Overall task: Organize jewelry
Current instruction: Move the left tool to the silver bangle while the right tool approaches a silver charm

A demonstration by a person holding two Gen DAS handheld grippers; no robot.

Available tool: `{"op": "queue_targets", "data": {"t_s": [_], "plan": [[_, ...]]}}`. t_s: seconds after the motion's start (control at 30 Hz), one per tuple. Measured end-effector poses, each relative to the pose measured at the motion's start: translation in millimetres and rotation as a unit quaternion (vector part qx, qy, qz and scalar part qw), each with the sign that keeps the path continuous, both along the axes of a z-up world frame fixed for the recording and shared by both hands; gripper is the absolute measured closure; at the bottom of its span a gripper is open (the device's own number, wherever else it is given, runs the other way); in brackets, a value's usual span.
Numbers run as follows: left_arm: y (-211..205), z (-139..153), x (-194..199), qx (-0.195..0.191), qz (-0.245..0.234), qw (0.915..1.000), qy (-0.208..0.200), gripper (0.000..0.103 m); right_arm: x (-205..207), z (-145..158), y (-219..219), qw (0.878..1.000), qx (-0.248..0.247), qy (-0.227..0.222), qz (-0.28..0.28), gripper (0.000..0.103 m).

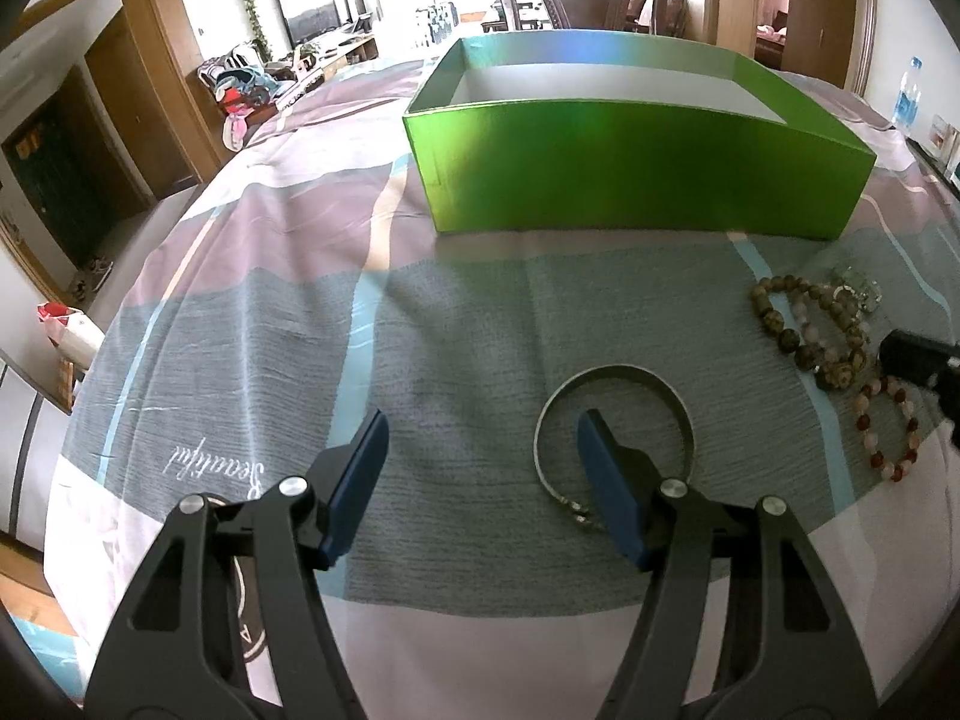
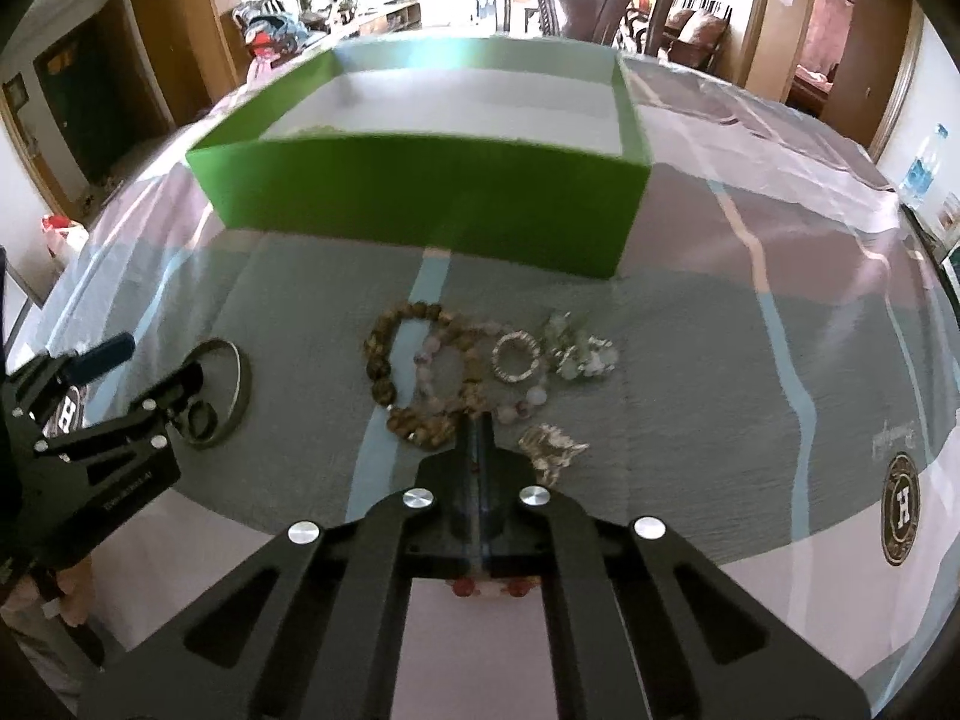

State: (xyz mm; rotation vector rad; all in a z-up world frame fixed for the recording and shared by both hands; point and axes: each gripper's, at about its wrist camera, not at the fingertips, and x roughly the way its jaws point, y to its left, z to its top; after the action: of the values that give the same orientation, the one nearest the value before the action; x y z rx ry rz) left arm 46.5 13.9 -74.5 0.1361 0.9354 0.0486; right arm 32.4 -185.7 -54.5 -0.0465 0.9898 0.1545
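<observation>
1 striped tablecloth (image 1: 252, 276), wooden doors (image 1: 150, 114) behind

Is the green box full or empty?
Looks empty. The green box is open-topped, and only bare white floor shows inside; the near part is hidden.

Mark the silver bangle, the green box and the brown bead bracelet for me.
silver bangle (image 1: 618, 369): left wrist view, far band.
green box (image 1: 630, 168): left wrist view, front wall.
brown bead bracelet (image 2: 379, 367): right wrist view, left beads.

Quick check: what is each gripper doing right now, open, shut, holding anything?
Left gripper: open, holding nothing; one finger sits inside the metal bangle.
Right gripper: shut, apparently on the red and white bead bracelet.
</observation>
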Motion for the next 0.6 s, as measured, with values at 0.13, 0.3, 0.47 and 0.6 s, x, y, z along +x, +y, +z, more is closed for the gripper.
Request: {"op": "queue_targets", "data": {"t_s": [0.13, 0.3, 0.47, 0.6], "plan": [[-2, 0, 0, 0.004, -0.001, 1.0000, -0.001, 0.037, 2, 7, -10, 1.000, 0.005, -0.010, -0.014, 0.101], [-4, 5, -4, 0.013, 0.000, 0.9999, -0.008, 0.037, 8, 2, -21, 0.999, 0.011, 0.000, -0.031, 0.101], [-8, 13, -10, 0.027, -0.001, 0.9994, -0.023, 0.037, 7, -3, -27, 0.999, 0.020, 0.008, -0.042, 0.097], [-10, 15, -12, 0.029, -0.002, 0.9993, -0.024, 0.037, 6, -5, -33, 0.998, 0.020, 0.009, -0.051, 0.092]]}}
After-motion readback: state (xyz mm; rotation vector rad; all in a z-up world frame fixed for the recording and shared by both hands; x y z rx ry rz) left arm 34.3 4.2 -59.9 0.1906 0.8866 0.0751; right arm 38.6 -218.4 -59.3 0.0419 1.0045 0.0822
